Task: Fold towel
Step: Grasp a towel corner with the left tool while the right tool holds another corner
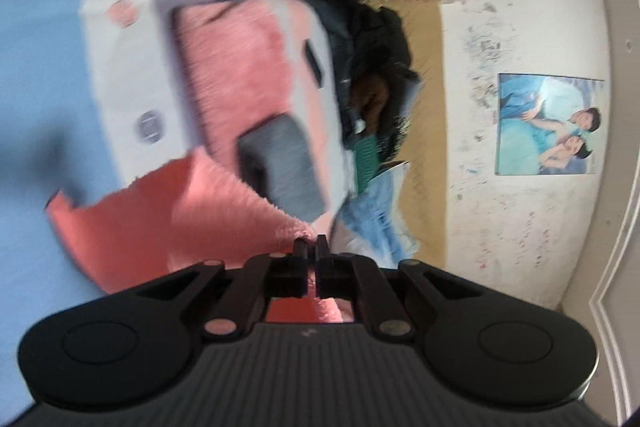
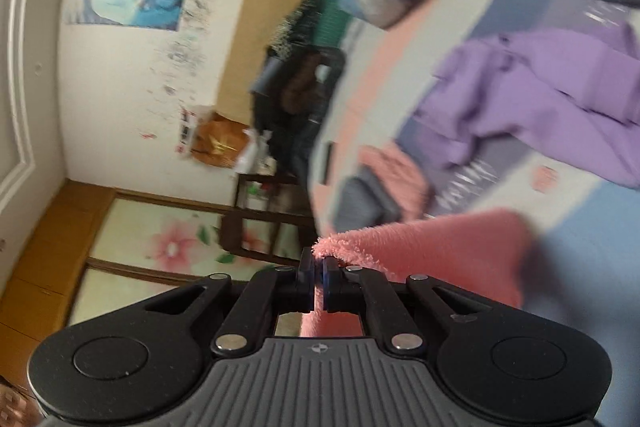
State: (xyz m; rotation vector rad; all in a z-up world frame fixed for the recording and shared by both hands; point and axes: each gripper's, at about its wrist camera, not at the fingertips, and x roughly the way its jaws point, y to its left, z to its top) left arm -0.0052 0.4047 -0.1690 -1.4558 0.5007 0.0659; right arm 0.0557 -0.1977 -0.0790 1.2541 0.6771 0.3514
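My left gripper [image 1: 311,247] pinches a corner of the pink towel [image 1: 168,211], jaws nearly together. My right gripper [image 2: 318,261] pinches another corner the same way. The towel hangs lifted over the bed [image 1: 36,67], between both grips, so I judge it mid-fold; how many folds are in it I can't tell. Beyond lie a purple cloth [image 2: 540,95] and a poster [image 1: 548,125].

Your left claw [image 1: 311,247] sits at lower centre of its frame, jaws drawn nearly together and pinching pink towel [image 1: 208,211] fabric. Your right claw [image 2: 319,263] sits likewise at lower centre, jaws clamped on a fuzzy towel edge. Both views are motion-blurred.
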